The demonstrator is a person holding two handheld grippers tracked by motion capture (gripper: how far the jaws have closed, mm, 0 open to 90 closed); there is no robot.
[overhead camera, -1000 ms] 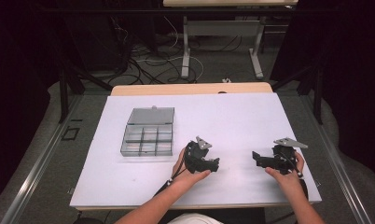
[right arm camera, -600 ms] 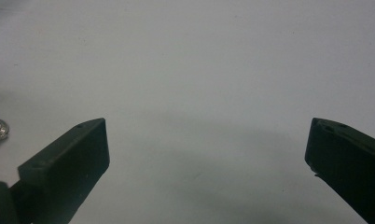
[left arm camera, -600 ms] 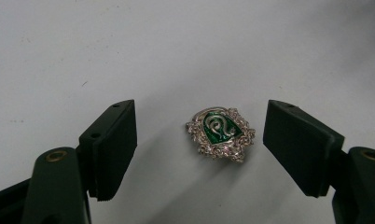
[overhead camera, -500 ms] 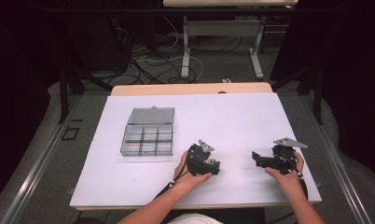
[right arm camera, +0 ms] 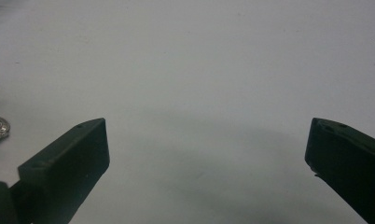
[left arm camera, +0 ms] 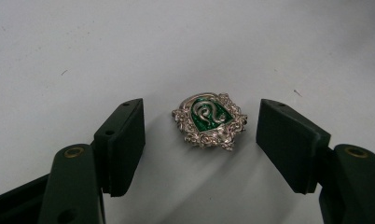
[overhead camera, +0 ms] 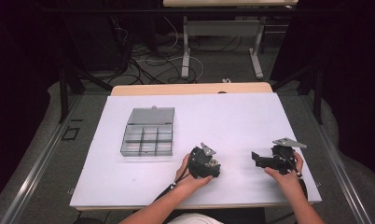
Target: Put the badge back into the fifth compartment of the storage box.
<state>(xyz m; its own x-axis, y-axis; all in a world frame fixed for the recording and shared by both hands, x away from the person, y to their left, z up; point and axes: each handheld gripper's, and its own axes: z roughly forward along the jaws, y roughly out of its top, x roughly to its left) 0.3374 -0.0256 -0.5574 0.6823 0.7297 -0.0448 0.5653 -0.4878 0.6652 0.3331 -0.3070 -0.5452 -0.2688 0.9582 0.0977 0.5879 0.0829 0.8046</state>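
left gripper (left arm camera: 200, 140) jaws spread, straddling a silver filigree badge with green enamel serpent centre (left arm camera: 209, 120) lying flat on the white table (left arm camera: 129, 42), untouched. right gripper (right arm camera: 206, 154) jaws wide apart over bare table. high view adds a grey clear-lidded compartment box (overhead camera: 147, 132) well apart to the left.

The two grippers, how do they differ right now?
The left gripper has a silver-and-green badge lying between its jaws, untouched; the right gripper frames only bare white table. The right's jaws look spread wider than the left's. Both are open, black, and low over the table.
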